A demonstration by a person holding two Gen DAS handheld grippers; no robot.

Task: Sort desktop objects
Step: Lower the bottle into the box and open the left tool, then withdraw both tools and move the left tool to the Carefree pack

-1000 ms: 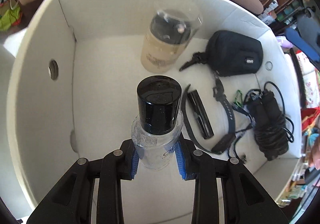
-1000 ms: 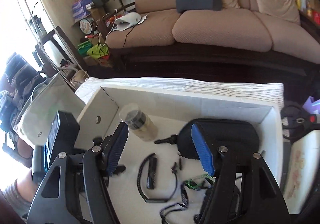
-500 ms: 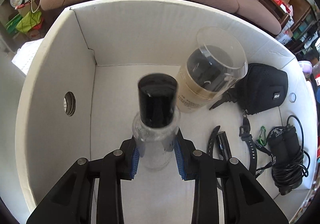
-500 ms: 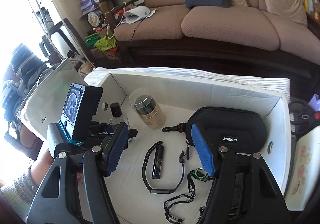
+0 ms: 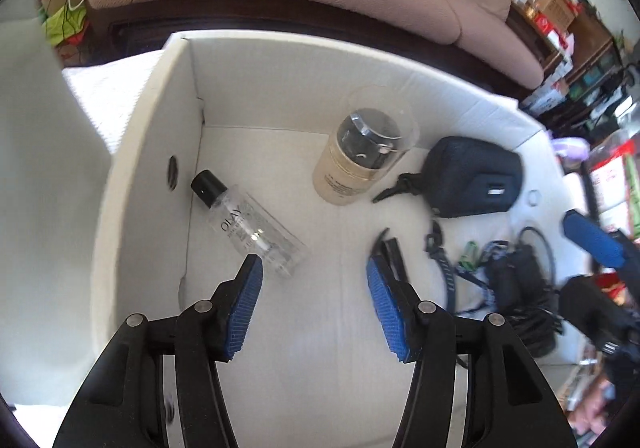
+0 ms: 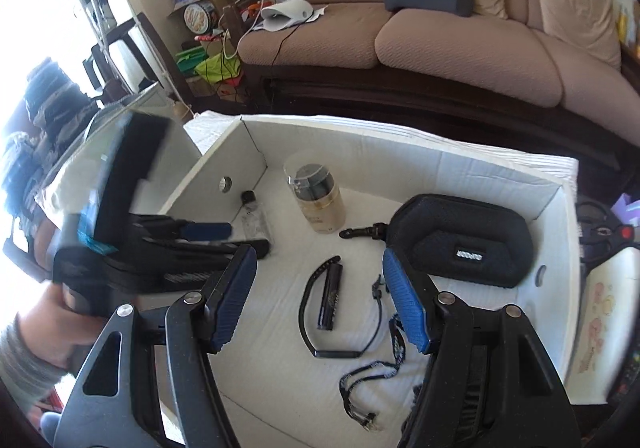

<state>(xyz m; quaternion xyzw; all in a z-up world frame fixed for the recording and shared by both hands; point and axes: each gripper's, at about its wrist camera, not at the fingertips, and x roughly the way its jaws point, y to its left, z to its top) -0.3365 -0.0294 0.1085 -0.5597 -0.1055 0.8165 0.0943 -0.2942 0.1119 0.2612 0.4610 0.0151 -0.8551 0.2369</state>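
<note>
A clear bottle with a black cap (image 5: 250, 226) lies on its side on the floor of the white cardboard box (image 5: 152, 152), near the left wall; it also shows in the right wrist view (image 6: 254, 216). My left gripper (image 5: 314, 308) is open and empty above the box, just behind the bottle. My right gripper (image 6: 320, 300) is open and empty above the box's middle. A beige jar with a clear lid (image 5: 362, 160) stands further back. A black pouch (image 5: 472, 178), a black wristband with a black stick (image 6: 326, 306) and a coiled black cable (image 5: 516, 288) lie to the right.
The box stands on a white striped cloth (image 6: 500, 154). A brown sofa (image 6: 460, 28) is behind it. The left gripper's body and the hand holding it (image 6: 120, 232) reach over the box's left wall. Cluttered shelves (image 5: 560, 16) are at the right.
My left gripper has opened and let go of the clear bottle, which now lies on its side by the left wall. The gripper has pulled back and up. The right gripper stays open.
</note>
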